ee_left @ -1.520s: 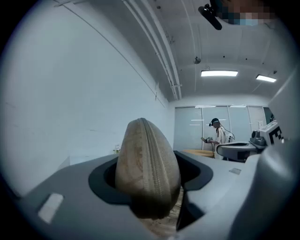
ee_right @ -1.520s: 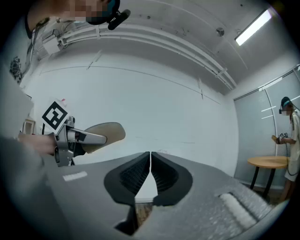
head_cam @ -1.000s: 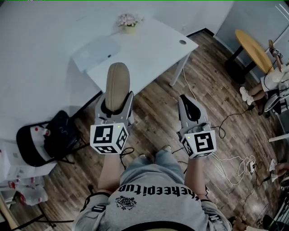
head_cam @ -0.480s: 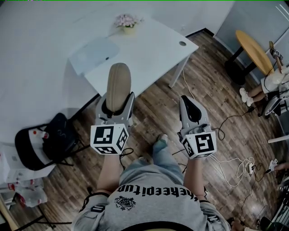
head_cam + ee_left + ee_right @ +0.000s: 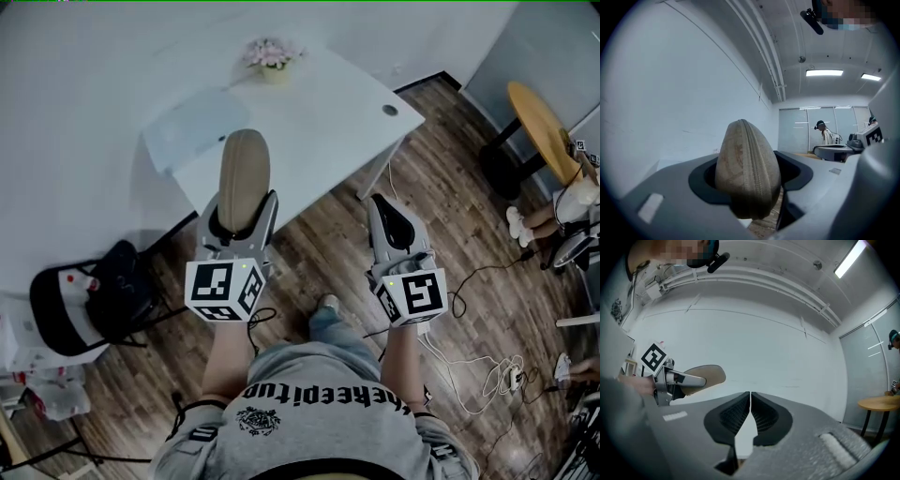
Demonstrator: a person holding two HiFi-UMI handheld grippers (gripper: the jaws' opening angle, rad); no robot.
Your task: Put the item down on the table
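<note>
Above wood floor [image 5: 450,206] by white table [image 5: 319,112], left gripper [image 5: 241,208] clamps pouch [image 5: 244,169]; right gripper [image 5: 382,208] closed.

White table [image 5: 319,122]: middle and right of top bare, open from near side. Flower pot [image 5: 273,58] at far edge, pale sheet [image 5: 192,127] on left part. Pouch [image 5: 244,173] in left gripper [image 5: 242,208] above near edge. Chair with black bag [image 5: 89,300] near left; floor cables [image 5: 478,366] near right.
</note>
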